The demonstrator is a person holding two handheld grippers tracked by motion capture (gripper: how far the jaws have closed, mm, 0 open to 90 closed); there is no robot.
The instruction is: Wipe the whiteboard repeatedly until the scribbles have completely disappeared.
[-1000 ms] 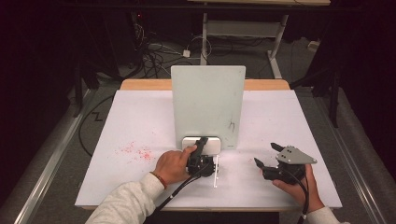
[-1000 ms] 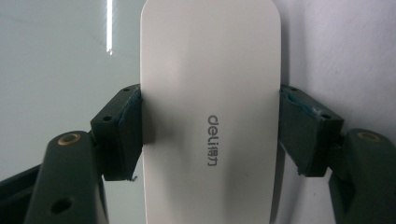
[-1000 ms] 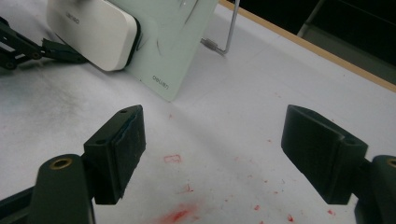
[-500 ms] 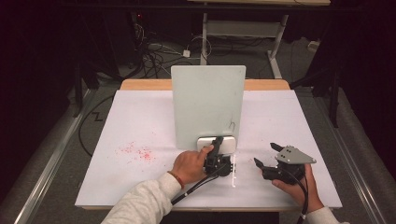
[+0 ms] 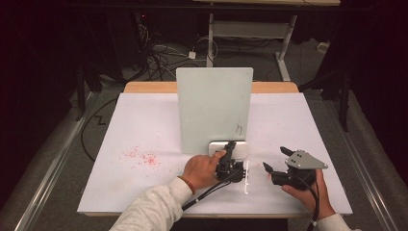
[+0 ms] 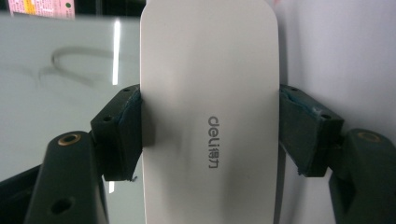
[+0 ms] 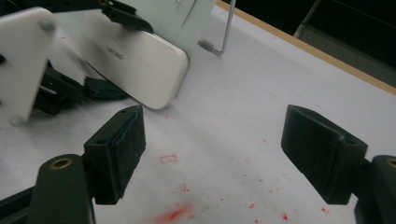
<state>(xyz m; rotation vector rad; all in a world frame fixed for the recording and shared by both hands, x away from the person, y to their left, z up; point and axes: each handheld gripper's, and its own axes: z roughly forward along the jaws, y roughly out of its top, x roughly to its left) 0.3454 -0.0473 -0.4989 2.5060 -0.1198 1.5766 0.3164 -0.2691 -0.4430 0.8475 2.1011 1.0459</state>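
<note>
White paper covers the table (image 5: 144, 130), smeared with red marks (image 5: 142, 157). At the foot of the upright board (image 5: 214, 108), the left gripper (image 6: 210, 135) pinches a white eraser (image 6: 210, 93) across its sides. Nearby, the right gripper (image 7: 215, 154) hovers with jaws spread wide, holding nothing.

Dim room, dark floor, tangled cables (image 5: 161, 55) behind table, pale metal desk frame (image 5: 250, 33) beyond

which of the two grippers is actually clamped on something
The left gripper: its jaws press both long edges of the white deli eraser. The right gripper hangs open over the table with nothing between its jaws.
</note>
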